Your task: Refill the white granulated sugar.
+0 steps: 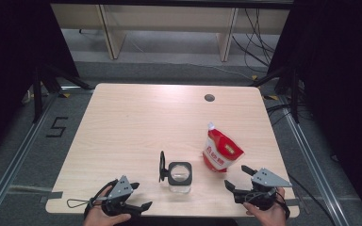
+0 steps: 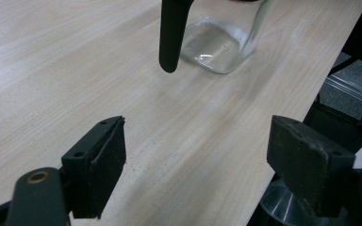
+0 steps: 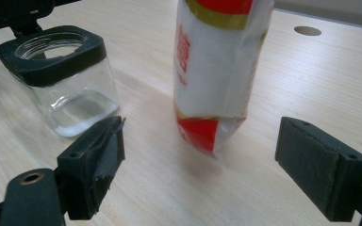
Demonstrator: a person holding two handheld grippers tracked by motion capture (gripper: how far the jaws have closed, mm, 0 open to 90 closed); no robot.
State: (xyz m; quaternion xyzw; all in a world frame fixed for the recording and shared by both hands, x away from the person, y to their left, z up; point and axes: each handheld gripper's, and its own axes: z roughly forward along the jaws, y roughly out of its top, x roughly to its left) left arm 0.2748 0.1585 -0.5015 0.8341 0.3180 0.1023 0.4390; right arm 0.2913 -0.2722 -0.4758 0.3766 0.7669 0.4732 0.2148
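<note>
At twelve o'clock of my wide-open right gripper point(image 3: 200, 176) stands the pouch point(image 3: 214, 70); I'd square up and clamp mid-body. Left gripper point(image 2: 195, 155) released.

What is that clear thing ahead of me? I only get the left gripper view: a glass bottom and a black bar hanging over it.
Observer: A small square glass jar with a black collar. The bar is its lid, swung open at its side.
Operator: Anything inside?
Observer: In the right gripper view it looks empty.
Operator: What else is around?
Observer: A red and white pouch stands just right of the jar, in front of the open right hand-held gripper, which is not touching it.
</note>
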